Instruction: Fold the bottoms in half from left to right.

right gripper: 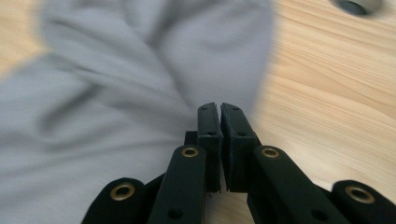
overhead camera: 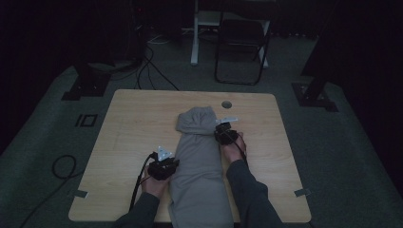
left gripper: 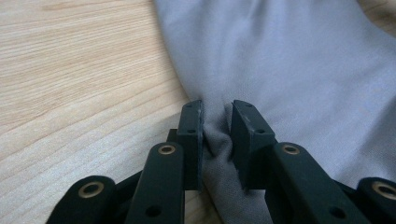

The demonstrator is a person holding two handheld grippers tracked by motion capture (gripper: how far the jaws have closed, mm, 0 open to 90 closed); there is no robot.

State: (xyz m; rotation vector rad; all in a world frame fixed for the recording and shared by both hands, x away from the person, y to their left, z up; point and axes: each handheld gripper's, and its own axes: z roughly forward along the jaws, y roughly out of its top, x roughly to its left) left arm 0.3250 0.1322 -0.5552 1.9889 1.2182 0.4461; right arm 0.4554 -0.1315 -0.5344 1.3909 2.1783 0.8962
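A grey garment (overhead camera: 197, 161) lies folded into a long strip down the middle of the wooden table (overhead camera: 133, 118), its hood end bunched at the far end. My left gripper (overhead camera: 176, 164) is at the strip's left edge near the front. In the left gripper view its jaws (left gripper: 217, 107) are shut on a pinched fold of the grey garment (left gripper: 289, 60). My right gripper (overhead camera: 217, 131) sits at the right side of the hood end. In the right gripper view its jaws (right gripper: 219, 106) stand together at the rim of the blurred cloth (right gripper: 116, 93); no cloth shows between the pads.
A round cable hole (overhead camera: 226, 104) is in the table beyond the hood, also seen in the right gripper view (right gripper: 357, 4). Bare wood lies on both sides of the garment. A dark folding chair (overhead camera: 242, 42) and floor cables (overhead camera: 152, 71) are behind the table.
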